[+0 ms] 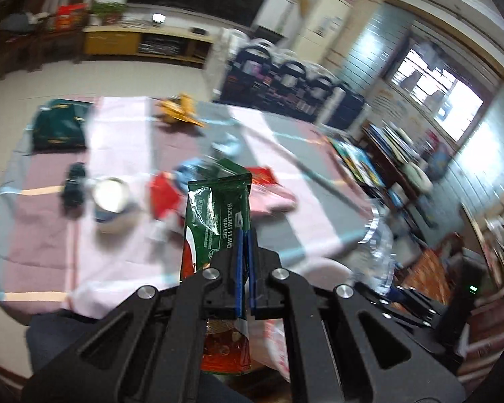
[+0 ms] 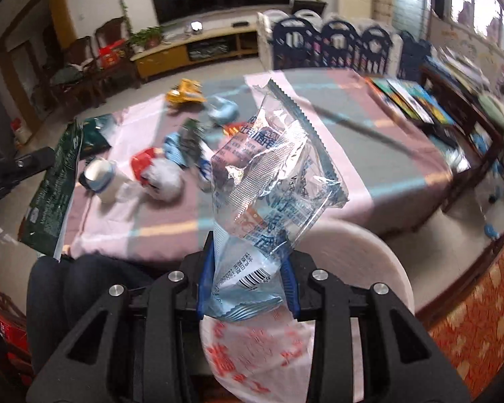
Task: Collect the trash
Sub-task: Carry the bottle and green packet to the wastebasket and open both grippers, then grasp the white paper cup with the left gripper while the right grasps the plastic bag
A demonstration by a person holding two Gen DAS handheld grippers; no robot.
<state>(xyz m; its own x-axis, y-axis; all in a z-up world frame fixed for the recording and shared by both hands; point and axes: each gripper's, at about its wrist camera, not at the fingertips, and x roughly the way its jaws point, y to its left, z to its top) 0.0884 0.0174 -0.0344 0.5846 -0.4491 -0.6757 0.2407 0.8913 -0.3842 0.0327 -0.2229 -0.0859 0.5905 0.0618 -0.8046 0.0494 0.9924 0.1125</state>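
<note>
Left wrist view: my left gripper (image 1: pixel 244 245) is clamped on a green wafer wrapper (image 1: pixel 218 215), light and crinkly; my right gripper (image 2: pixel 248 282) pinches a slippery clear wrapper (image 2: pixel 272 174) near its bottom seam.

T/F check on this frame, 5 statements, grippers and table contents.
1. The left gripper is shut on a green wafer wrapper. True.
2. The right gripper is empty. False: it is shut on a clear blue-printed wrapper.
3. A yellow toy lies at the far side of the table. True.
4. The table is bare wood. False: a striped pink and grey cloth covers it.
5. No trash is left on the table. False: a white cup and several crumpled wrappers still lie there.
</note>
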